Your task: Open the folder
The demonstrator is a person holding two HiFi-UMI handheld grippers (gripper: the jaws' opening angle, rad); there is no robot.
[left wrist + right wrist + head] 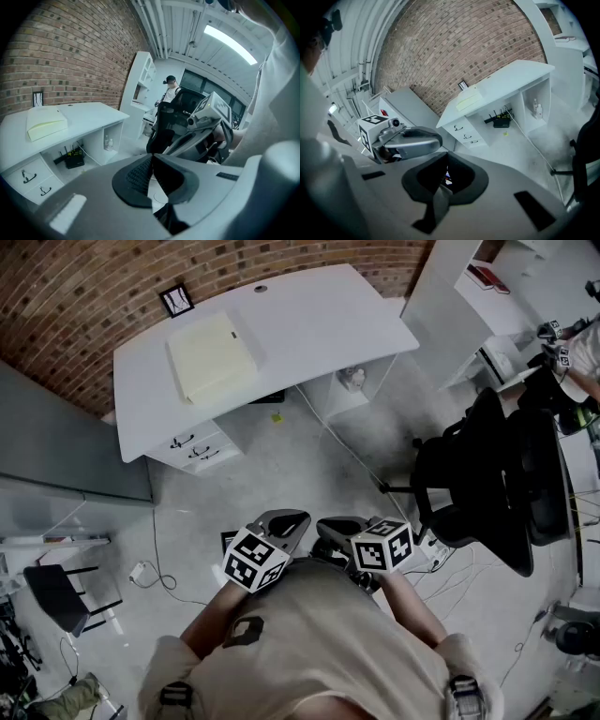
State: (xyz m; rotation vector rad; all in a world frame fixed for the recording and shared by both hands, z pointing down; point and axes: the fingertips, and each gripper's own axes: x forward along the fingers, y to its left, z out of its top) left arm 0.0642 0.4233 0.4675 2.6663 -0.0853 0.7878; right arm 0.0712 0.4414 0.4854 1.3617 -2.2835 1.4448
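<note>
Folder [211, 357] on desk [319, 324], far from left tongs [285, 520] and right tongs [341, 525]

Folder [212, 358] on white desk [319, 324], left tool [281, 525] beside right tool [339, 529]

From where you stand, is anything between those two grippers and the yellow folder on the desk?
Nothing visible. The folder lies on the desk; only open floor with a thin cable separates it from the left gripper and right gripper.
</note>
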